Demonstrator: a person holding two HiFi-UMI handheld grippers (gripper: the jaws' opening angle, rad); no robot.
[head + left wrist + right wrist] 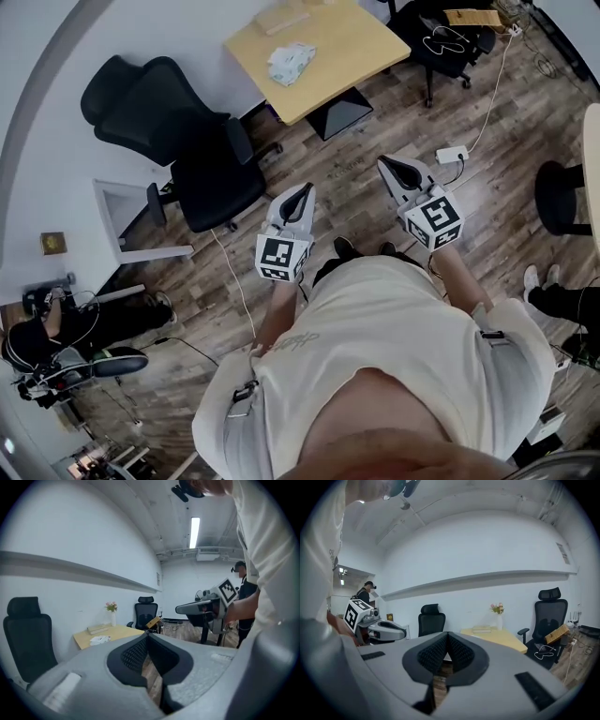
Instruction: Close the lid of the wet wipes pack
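Looking down from the head camera, a person (394, 347) stands on a wood floor (347, 178). They hold the left gripper (301, 194) and right gripper (397, 169) forward at centre frame, each with its jaws together on nothing. The wipes pack (291, 63) lies on a yellow table (366, 42) at upper centre, well apart from both. The faint shirt print (298, 341) is unreadable.

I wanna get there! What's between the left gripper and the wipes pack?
In the head view: just wooden floor, then the yellow table's edge before the pack.
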